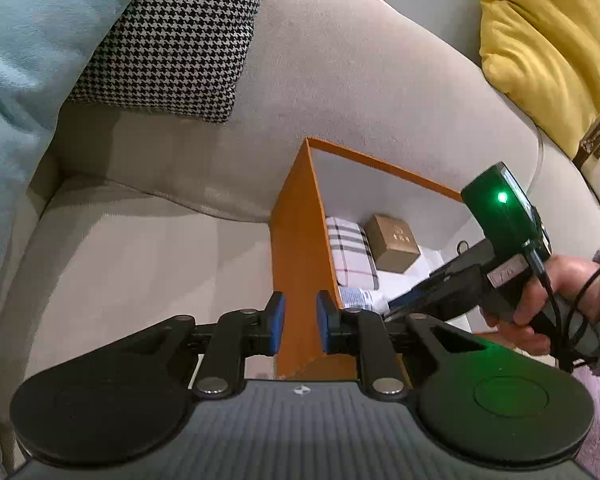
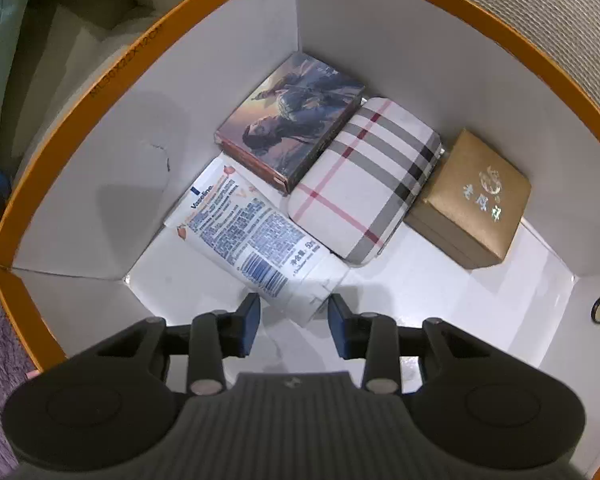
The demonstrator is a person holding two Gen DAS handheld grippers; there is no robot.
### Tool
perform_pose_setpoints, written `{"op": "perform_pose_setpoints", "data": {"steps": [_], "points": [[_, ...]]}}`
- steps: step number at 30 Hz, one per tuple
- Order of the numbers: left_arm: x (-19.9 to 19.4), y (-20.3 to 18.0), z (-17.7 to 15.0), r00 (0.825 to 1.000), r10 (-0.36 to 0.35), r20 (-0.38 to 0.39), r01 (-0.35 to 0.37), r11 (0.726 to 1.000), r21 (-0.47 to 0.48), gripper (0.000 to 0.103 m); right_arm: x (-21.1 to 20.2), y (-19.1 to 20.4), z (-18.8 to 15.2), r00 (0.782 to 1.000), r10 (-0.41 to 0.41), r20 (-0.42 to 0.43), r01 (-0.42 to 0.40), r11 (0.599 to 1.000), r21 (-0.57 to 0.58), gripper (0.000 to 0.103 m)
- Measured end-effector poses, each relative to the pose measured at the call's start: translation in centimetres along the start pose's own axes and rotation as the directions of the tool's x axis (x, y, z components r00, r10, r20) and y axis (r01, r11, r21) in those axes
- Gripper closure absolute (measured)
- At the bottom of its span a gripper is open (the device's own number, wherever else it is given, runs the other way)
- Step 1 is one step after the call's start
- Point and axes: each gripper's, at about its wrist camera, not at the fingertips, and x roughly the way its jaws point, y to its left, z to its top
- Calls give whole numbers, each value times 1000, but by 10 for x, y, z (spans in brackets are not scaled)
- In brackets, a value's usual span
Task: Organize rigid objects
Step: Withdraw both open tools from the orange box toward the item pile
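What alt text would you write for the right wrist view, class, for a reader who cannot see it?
Looking down into an orange-rimmed white box, the right gripper hangs open over the cap end of a Vaseline tube. Beside the tube lie an illustrated box, a plaid case and a gold box.
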Motion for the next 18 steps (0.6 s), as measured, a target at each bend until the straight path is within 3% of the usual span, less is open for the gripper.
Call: {"op": "perform_pose_setpoints", "data": {"steps": [3, 7, 9, 14, 18], "points": [[-9, -4, -6, 1000, -9, -3, 9, 1000, 11, 81, -12, 2, -6, 999, -19, 47, 18, 1000, 12, 64], [-25, -12, -24, 1000, -19, -21, 20, 998, 57, 81, -47, 7, -25, 981, -68, 182, 60, 997, 51, 60], [-34, -16, -38, 999, -19, -42, 23, 996, 82, 81, -69, 7, -40, 961, -77, 267, 60, 996, 69, 58], [-51, -25, -76, 995, 8, -100, 6, 990, 139, 81, -112, 24, -92, 902, -3, 431, -68, 986, 150, 58], [-60, -34, -104, 992, 27, -124, -5, 985, 174, 71, -119, 47, -141, 851, -28, 524, -74, 982, 172, 58]]}}
